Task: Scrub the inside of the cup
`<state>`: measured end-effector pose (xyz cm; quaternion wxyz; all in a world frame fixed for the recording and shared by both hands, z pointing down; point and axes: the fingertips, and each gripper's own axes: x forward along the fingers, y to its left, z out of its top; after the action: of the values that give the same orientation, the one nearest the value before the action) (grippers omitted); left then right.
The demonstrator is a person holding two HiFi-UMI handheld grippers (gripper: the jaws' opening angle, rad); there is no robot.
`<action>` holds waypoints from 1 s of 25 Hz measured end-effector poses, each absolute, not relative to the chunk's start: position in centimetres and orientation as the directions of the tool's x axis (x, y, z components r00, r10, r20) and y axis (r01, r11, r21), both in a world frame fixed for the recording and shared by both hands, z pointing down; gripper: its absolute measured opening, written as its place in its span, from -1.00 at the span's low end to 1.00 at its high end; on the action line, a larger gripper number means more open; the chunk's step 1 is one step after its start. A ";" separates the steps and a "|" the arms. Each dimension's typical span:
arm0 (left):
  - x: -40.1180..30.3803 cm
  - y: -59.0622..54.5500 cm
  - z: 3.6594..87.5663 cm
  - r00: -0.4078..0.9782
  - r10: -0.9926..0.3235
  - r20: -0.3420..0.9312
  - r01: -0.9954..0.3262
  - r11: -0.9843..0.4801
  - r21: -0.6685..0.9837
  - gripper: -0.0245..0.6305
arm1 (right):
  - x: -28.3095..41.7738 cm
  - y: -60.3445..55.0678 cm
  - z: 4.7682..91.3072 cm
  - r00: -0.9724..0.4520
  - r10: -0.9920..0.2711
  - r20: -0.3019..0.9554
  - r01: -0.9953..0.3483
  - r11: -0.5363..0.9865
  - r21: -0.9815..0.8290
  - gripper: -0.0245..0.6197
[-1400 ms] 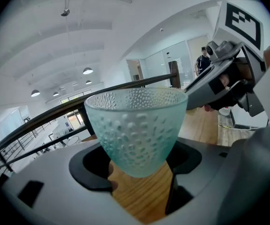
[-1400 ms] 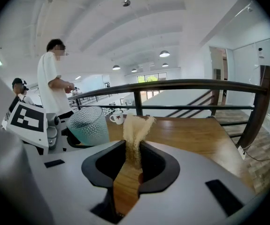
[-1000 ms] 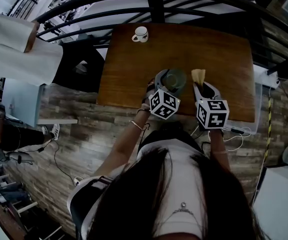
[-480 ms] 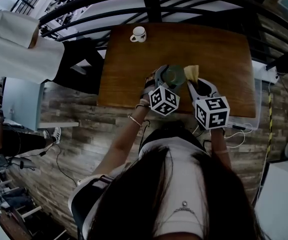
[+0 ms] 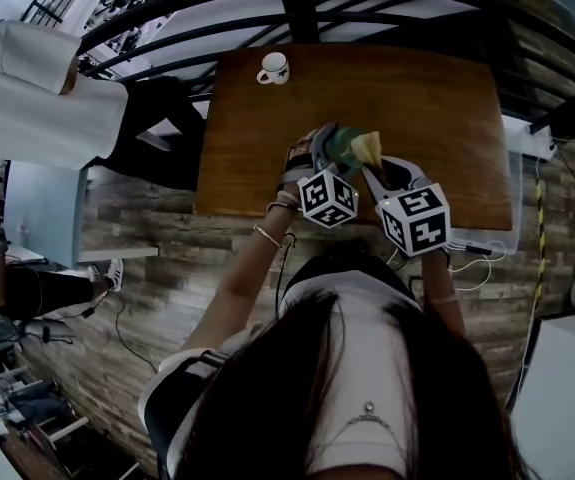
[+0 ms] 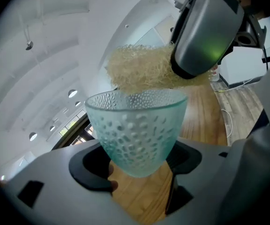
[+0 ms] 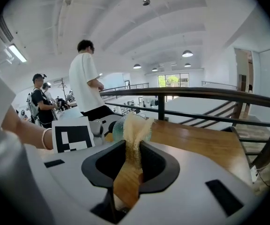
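A pale green dimpled glass cup sits between the jaws of my left gripper, which is shut on its lower part. In the head view the cup is held above the table's near edge, tipped toward the right. My right gripper is shut on a yellowish fibre scrub pad. The pad lies right at the cup's mouth, overlapping the rim. In the head view the pad touches the cup's right side, with the left gripper and right gripper close together.
A white mug stands at the far left of the brown wooden table. A dark metal railing runs behind the table. A person in white stands at the left. Cables lie on the floor at the right.
The right gripper has carried the scrub pad left, up to the cup's mouth. The left gripper has rolled, tipping the cup toward the pad.
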<state>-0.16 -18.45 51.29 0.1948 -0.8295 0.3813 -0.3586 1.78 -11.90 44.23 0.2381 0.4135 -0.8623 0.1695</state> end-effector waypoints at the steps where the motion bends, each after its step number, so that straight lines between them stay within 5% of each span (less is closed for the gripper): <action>1: -0.1 -18.5 51.2 0.450 -0.778 0.440 -0.482 -0.626 -0.614 0.15 | 1.7 -11.9 44.3 -0.546 -0.625 0.558 -0.790 0.607 -0.093 -0.61; 25: 0.6 -18.1 48.9 0.430 -0.845 0.317 -0.260 -0.452 -0.853 0.15 | 0.0 -11.1 45.6 -0.619 -0.451 0.643 -0.708 0.674 -0.209 -0.60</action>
<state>0.63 -18.15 48.88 0.3755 -0.7578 0.3644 -0.3899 0.02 -11.15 45.59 0.2820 0.3330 -0.8703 0.2282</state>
